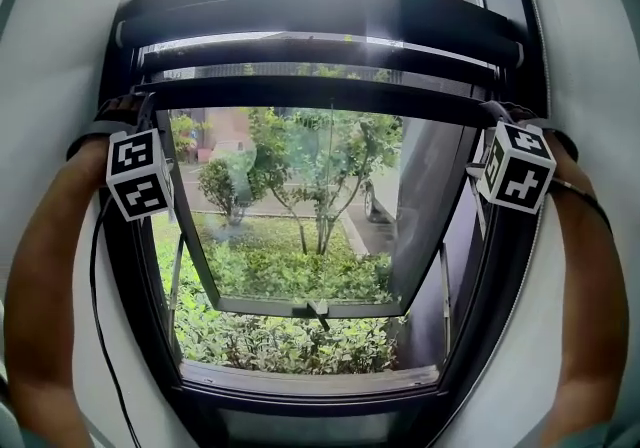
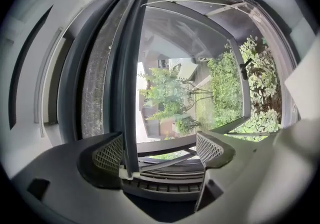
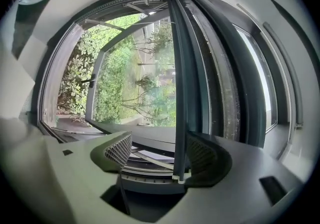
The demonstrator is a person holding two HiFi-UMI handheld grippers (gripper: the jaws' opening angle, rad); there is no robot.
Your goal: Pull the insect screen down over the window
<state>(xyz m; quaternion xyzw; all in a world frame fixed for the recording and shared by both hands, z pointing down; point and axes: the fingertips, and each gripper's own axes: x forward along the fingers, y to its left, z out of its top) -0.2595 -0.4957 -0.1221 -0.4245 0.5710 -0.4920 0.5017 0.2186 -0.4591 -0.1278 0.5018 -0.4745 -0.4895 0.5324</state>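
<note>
The insect screen's dark pull bar (image 1: 320,91) runs across the upper part of the window, a short way below its housing (image 1: 320,6). A narrow strip of mesh (image 1: 320,69) shows above the bar. My left gripper (image 1: 135,121) is at the bar's left end and my right gripper (image 1: 500,121) at its right end. In the left gripper view the bar (image 2: 131,93) passes between the open jaws and rests against the left pad (image 2: 107,154). In the right gripper view the bar (image 3: 179,93) lies against the right pad (image 3: 202,154), with the jaws wide apart.
The glass sash (image 1: 300,226) is swung outward, its handle (image 1: 318,311) at the lower edge. Below is the window sill (image 1: 300,376). Shrubs, trees and a parked car (image 1: 380,201) lie outside. A black cable (image 1: 95,276) hangs from the left gripper.
</note>
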